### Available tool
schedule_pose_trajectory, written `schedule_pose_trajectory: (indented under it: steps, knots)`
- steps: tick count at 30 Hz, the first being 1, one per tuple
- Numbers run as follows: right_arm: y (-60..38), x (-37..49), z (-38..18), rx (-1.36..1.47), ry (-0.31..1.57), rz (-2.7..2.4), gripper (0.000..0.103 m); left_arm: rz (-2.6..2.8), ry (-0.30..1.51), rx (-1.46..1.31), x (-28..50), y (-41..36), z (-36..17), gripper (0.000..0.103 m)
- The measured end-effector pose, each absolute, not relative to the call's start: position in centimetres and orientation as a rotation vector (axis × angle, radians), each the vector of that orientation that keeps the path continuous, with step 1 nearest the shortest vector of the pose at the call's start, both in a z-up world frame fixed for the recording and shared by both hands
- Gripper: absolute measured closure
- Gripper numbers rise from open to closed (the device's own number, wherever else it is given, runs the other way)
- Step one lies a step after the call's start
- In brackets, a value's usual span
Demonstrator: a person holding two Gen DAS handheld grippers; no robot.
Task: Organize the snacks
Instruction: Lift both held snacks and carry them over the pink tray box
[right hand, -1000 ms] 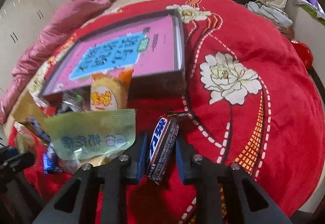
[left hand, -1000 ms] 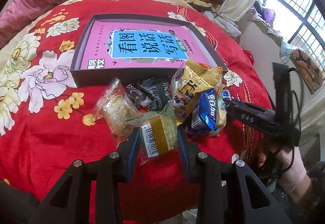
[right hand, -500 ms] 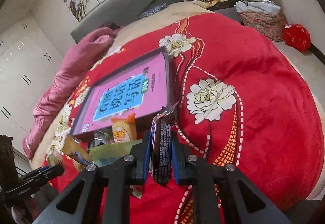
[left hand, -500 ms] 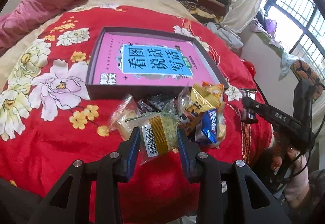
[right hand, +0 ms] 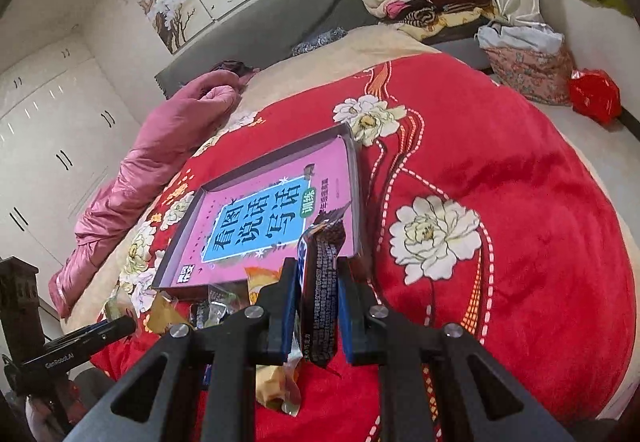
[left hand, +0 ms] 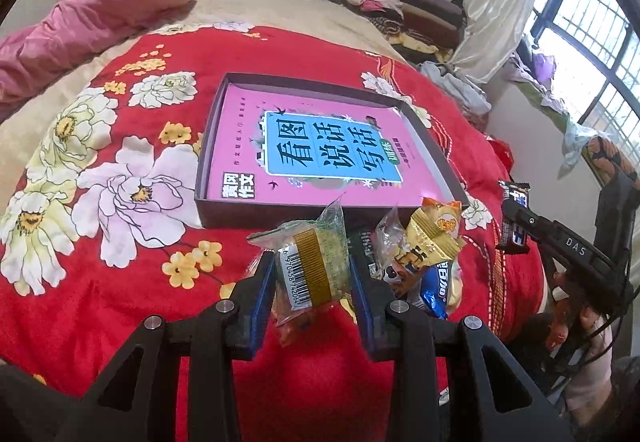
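Note:
My left gripper (left hand: 313, 274) is shut on a clear-wrapped green cake packet (left hand: 316, 270) with a gold band and barcode, held above the red blanket, just short of the box. My right gripper (right hand: 319, 284) is shut on a dark chocolate bar (right hand: 320, 282), held upright above the box's near right corner; it also shows in the left wrist view (left hand: 514, 217). A shallow dark box (left hand: 240, 211) holding a pink book (left hand: 320, 149) lies on the bed. A pile of snack packets (left hand: 424, 258) lies in front of the box.
The bed has a red floral blanket (right hand: 500, 201), a pink quilt (left hand: 100, 13) at the far left and folded clothes (left hand: 400, 5) at the head. The bed's right edge drops to the floor, where a red bag (right hand: 594, 97) lies.
Both grippers have risen and pulled back with their snacks. The chocolate bar was lifted off the blanket and now hangs above the box's corner. The cake packet is higher above the pile.

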State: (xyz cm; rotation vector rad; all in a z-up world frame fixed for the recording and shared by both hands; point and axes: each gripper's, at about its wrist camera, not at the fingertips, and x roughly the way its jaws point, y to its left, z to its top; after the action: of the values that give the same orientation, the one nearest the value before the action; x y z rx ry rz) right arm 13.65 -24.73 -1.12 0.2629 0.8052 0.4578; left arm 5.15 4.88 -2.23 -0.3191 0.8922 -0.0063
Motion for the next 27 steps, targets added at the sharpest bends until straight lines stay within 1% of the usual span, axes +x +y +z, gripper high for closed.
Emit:
schedule_pose_trajectory:
  steps: [9, 27]
  knots:
    - [-23.7, 14.2, -0.3, 0.237, 0.775, 0.495, 0.084, 0.001, 0.914, -0.309, 6.6, 4.4, -2.7, 0.066]
    - [-22.9, 17.9, 0.1, 0.208, 0.733, 0.513, 0.084, 0.061, 0.891, -0.327, 11.2, 5.3, -1.6, 0.066]
